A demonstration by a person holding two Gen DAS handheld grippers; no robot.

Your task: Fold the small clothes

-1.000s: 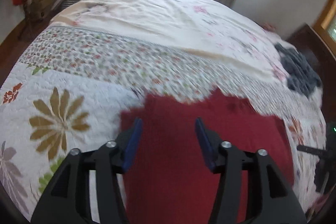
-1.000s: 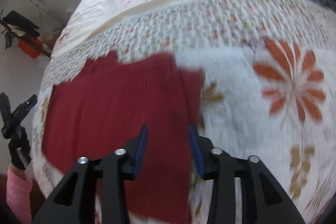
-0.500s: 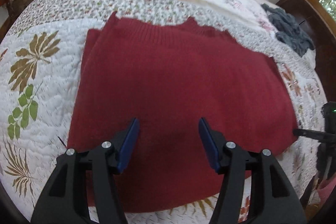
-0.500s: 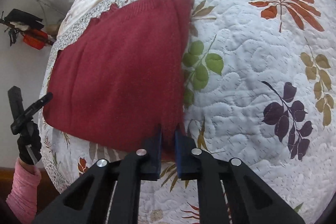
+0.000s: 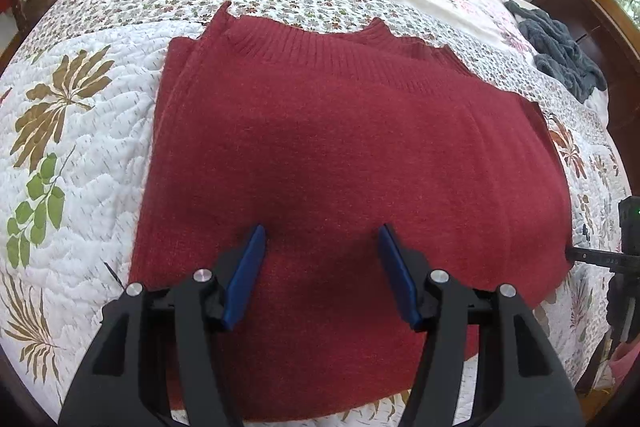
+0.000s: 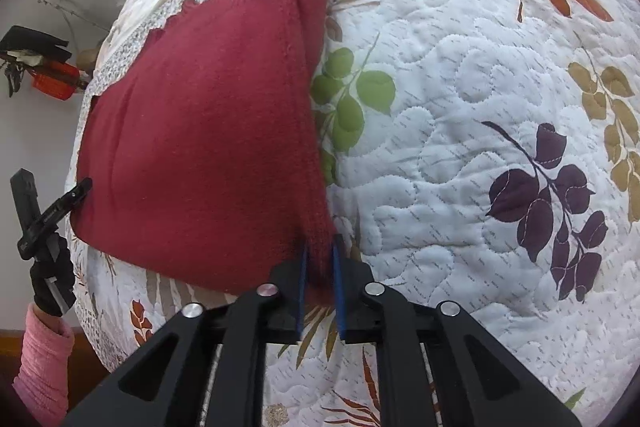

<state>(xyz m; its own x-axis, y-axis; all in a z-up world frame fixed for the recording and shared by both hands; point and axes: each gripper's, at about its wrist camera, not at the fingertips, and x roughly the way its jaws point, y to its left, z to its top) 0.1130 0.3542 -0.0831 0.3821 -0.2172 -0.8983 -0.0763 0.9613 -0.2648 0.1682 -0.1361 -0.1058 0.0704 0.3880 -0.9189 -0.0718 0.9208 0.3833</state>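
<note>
A dark red knitted sweater [image 5: 352, 147] lies flat on the floral quilt [image 5: 80, 147], its ribbed edge toward the far side. My left gripper [image 5: 322, 231] is open, its blue pads hovering over the near part of the sweater with nothing between them. In the right wrist view my right gripper [image 6: 320, 247] is shut on the sweater's [image 6: 200, 127] near right corner, red knit pinched between the blue pads. The left gripper [image 6: 52, 211] shows there at the sweater's left edge, held by a black-gloved hand [image 6: 52, 275] with a pink sleeve. The right gripper's tip [image 5: 592, 259] shows at the sweater's right corner.
A grey garment [image 5: 560, 43] lies crumpled at the bed's far right, beside dark wooden furniture [image 5: 576, 3]. An orange item on a rack [image 6: 52, 79] hangs by the wall. Bare quilt [image 6: 480, 147] stretches right of the sweater. The bed edge runs close below both grippers.
The right gripper went from open to shut on the sweater's corner. Both cameras pulled back toward the near bed edge, bringing the whole sweater into view. The left gripper stayed open.
</note>
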